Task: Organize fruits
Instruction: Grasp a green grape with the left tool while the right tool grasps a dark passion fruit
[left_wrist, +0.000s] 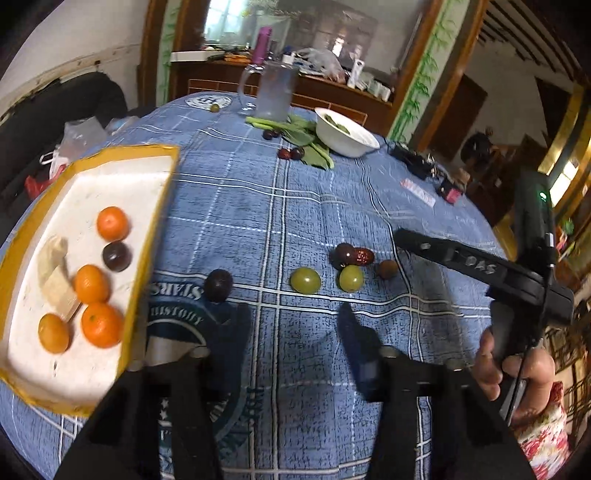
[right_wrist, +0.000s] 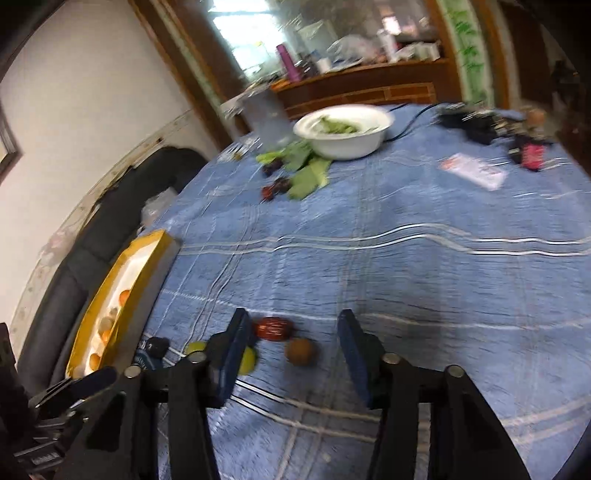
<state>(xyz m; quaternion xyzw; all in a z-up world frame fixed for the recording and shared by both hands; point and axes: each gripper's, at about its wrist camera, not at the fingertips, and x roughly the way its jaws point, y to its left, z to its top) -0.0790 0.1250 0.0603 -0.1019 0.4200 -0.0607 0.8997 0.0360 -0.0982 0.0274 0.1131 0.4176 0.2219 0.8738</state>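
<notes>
Progress: part done | tray (left_wrist: 155, 155) held four oranges (left_wrist: 112, 222) and one dark plum | right of tray, loose on cloth: plum (left_wrist: 218, 285), two green grapes (left_wrist: 305, 280), red date (right_wrist: 273, 328), brown fruit (right_wrist: 301, 351) | left gripper (left_wrist: 291, 325) and right gripper (right_wrist: 291, 332) both stood partly open, holding nothing

Blue plaid tablecloth (left_wrist: 295, 206): woven cloth, matt, slightly wrinkled; tray (left_wrist: 155, 236): yellow cardboard-like rim, its white floor matt and speckled; oranges (left_wrist: 101, 325): finely dimpled peel with a dull sheen; green grapes (left_wrist: 305, 280) and dark plum (left_wrist: 218, 285): smooth, glossy skins; red date (right_wrist: 274, 328): shiny, faintly wrinkled. White bowl (left_wrist: 345, 138): smooth and glossy, ceramic or plastic cannot be told; pitcher (left_wrist: 275, 92): clear, frosted-looking; leafy greens (left_wrist: 306, 136): matt. Left gripper (left_wrist: 293, 325) and right gripper (right_wrist: 290, 345): matt black plastic arms, blue pads, shiny metal pins; cabinet (left_wrist: 221, 79): varnished wood.
</notes>
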